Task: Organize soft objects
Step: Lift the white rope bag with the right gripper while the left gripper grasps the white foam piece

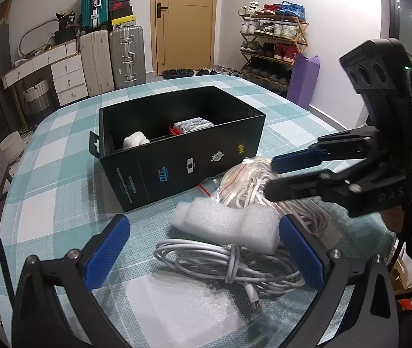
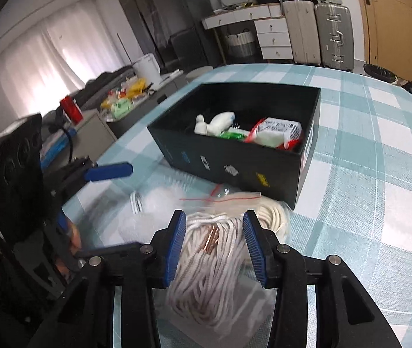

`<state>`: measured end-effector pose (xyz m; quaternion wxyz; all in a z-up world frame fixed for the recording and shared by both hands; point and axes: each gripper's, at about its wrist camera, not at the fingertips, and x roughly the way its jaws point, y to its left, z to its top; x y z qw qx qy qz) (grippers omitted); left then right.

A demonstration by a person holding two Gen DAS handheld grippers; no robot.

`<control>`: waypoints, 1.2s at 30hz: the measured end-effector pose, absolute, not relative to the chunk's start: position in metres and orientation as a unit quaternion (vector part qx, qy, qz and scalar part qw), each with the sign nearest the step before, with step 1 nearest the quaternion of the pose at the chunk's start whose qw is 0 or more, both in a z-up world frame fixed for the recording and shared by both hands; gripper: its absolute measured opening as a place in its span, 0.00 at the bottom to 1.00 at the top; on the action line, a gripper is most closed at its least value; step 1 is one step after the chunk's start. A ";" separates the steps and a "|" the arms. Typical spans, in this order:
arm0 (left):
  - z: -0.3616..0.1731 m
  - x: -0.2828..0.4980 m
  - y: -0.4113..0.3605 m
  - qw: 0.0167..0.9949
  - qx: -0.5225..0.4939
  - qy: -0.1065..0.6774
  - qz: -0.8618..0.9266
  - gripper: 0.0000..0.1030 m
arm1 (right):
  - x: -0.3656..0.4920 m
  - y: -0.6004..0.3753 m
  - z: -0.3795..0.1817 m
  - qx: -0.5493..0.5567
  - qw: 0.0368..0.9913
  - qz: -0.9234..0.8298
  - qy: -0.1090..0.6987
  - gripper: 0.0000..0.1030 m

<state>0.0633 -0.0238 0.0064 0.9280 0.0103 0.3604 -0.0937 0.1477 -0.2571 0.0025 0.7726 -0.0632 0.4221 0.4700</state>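
A black open box (image 1: 182, 168) stands on the checked table and holds a white soft lump (image 1: 134, 140) and a red-and-white packet (image 1: 191, 126); a green packet (image 2: 233, 134) also shows inside. In front of the box lie a white foam block (image 1: 226, 226), a coiled white cable (image 1: 229, 264) and a clear bag of white rope (image 2: 214, 249). My left gripper (image 1: 204, 221) is open wide around the foam and the cable, touching neither. My right gripper (image 2: 214, 223) straddles the rope bag, its pads beside the bundle and not clearly pressing on it; the view is blurred.
The teal checked tablecloth (image 1: 60, 159) reaches past the box on all sides. Off the table stand suitcases (image 1: 126, 55), white drawers (image 1: 66, 72), a shoe rack (image 1: 275, 37), a purple bag (image 1: 303, 81) and a wooden door (image 1: 185, 20). A cluttered side counter (image 2: 124, 98) lies to the left.
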 end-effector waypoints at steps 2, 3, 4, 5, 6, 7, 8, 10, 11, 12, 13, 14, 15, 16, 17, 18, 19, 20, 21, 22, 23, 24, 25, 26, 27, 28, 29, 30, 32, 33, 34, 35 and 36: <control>0.006 0.063 -0.021 0.929 0.007 0.359 -0.091 1.00 | 0.144 -0.257 0.003 -0.083 0.772 0.468 0.423 0.50; 0.006 0.064 -0.020 0.929 0.006 0.360 -0.089 1.00 | 0.141 -0.257 0.004 -0.094 0.771 0.468 0.422 0.51; 0.005 0.065 -0.019 0.929 0.005 0.361 -0.088 1.00 | 0.139 -0.257 0.003 -0.107 0.769 0.466 0.424 0.52; 0.005 0.064 -0.018 0.929 0.005 0.361 -0.086 1.00 | 0.138 -0.257 0.001 -0.114 0.768 0.465 0.425 0.53; 0.005 0.064 -0.017 0.929 0.005 0.361 -0.086 1.00 | 0.136 -0.256 0.000 -0.124 0.766 0.464 0.428 0.53; 0.005 0.064 -0.017 0.929 0.005 0.360 -0.085 1.00 | 0.135 -0.255 -0.002 -0.130 0.764 0.464 0.430 0.53; 0.006 0.064 -0.016 0.929 0.005 0.359 -0.084 1.00 | 0.133 -0.254 -0.004 -0.137 0.759 0.464 0.435 0.53; 0.006 0.064 -0.016 0.930 0.006 0.358 -0.082 1.00 | 0.130 -0.252 -0.006 -0.145 0.754 0.467 0.438 0.53; 0.005 0.064 -0.016 0.930 0.007 0.358 -0.082 1.00 | 0.128 -0.250 -0.006 -0.150 0.751 0.470 0.439 0.53; 0.005 0.065 -0.015 0.930 0.006 0.359 -0.082 1.00 | 0.125 -0.249 -0.007 -0.157 0.748 0.471 0.440 0.54; 0.005 0.065 -0.015 0.930 0.005 0.359 -0.082 1.00 | 0.123 -0.248 -0.008 -0.163 0.745 0.473 0.441 0.54; 0.004 0.065 -0.015 0.930 0.004 0.360 -0.082 1.00 | 0.122 -0.246 -0.010 -0.164 0.743 0.475 0.443 0.54; 0.004 0.065 -0.015 0.929 0.005 0.360 -0.081 1.00 | 0.122 -0.246 -0.011 -0.165 0.741 0.476 0.444 0.54; 0.004 0.065 -0.015 0.929 0.005 0.361 -0.081 1.00 | 0.122 -0.245 -0.012 -0.165 0.741 0.476 0.445 0.54; 0.003 0.066 -0.015 0.929 0.004 0.361 -0.082 1.00 | 0.122 -0.244 -0.014 -0.165 0.740 0.475 0.446 0.54; 0.003 0.066 -0.015 0.929 0.003 0.362 -0.082 1.00 | 0.122 -0.242 -0.015 -0.166 0.739 0.476 0.447 0.54; 0.002 0.067 -0.014 0.928 0.003 0.363 -0.082 1.00 | 0.121 -0.241 -0.016 -0.168 0.739 0.477 0.445 0.54; 0.002 0.067 -0.014 0.928 0.003 0.363 -0.081 1.00 | 0.119 -0.238 -0.017 -0.175 0.739 0.479 0.441 0.52; 0.001 0.067 -0.014 0.928 0.002 0.364 -0.080 1.00 | 0.118 -0.237 -0.018 -0.179 0.738 0.482 0.437 0.45; 0.001 0.068 -0.014 0.928 0.002 0.364 -0.080 1.00 | 0.116 -0.236 -0.016 -0.180 0.737 0.488 0.430 0.41; 0.001 0.068 -0.013 0.928 0.001 0.364 -0.080 1.00 | 0.115 -0.236 -0.015 -0.180 0.739 0.490 0.426 0.36; 0.001 0.068 -0.013 0.928 0.000 0.365 -0.080 1.00 | 0.115 -0.236 -0.013 -0.179 0.742 0.491 0.420 0.32; 0.001 0.068 -0.012 0.928 -0.002 0.364 -0.079 1.00 | 0.115 -0.237 -0.011 -0.179 0.746 0.490 0.413 0.30; 0.001 0.069 -0.012 0.928 -0.003 0.364 -0.080 1.00 | 0.115 -0.238 -0.009 -0.179 0.749 0.490 0.410 0.27; 0.001 0.069 -0.011 0.928 -0.005 0.364 -0.080 1.00 | 0.115 -0.240 -0.006 -0.180 0.753 0.488 0.403 0.25; 0.001 0.069 -0.011 0.928 -0.007 0.364 -0.080 1.00 | 0.115 -0.243 -0.003 -0.179 0.759 0.485 0.396 0.23; 0.000 0.069 -0.010 0.928 -0.010 0.364 -0.081 1.00 | 0.116 -0.244 0.000 -0.179 0.761 0.483 0.393 0.23; 0.000 0.070 -0.010 0.928 -0.013 0.364 -0.081 1.00 | 0.116 -0.247 0.002 -0.180 0.765 0.481 0.389 0.22; -0.001 0.073 -0.009 0.925 -0.023 0.370 -0.083 1.00 | 0.119 -0.253 0.005 -0.179 0.771 0.476 0.384 0.22; -0.002 0.075 -0.007 0.923 -0.033 0.374 -0.083 1.00 | 0.120 -0.254 0.006 -0.177 0.773 0.475 0.383 0.23; -0.003 0.078 -0.006 0.922 -0.041 0.376 -0.082 1.00 | 0.121 -0.256 0.007 -0.174 0.774 0.474 0.383 0.23; -0.005 0.081 -0.004 0.920 -0.049 0.379 -0.083 1.00 | 0.123 -0.257 0.008 -0.172 0.776 0.471 0.383 0.22; -0.005 0.083 -0.003 0.919 -0.054 0.382 -0.083 1.00 | 0.124 -0.258 0.008 -0.172 0.777 0.469 0.383 0.23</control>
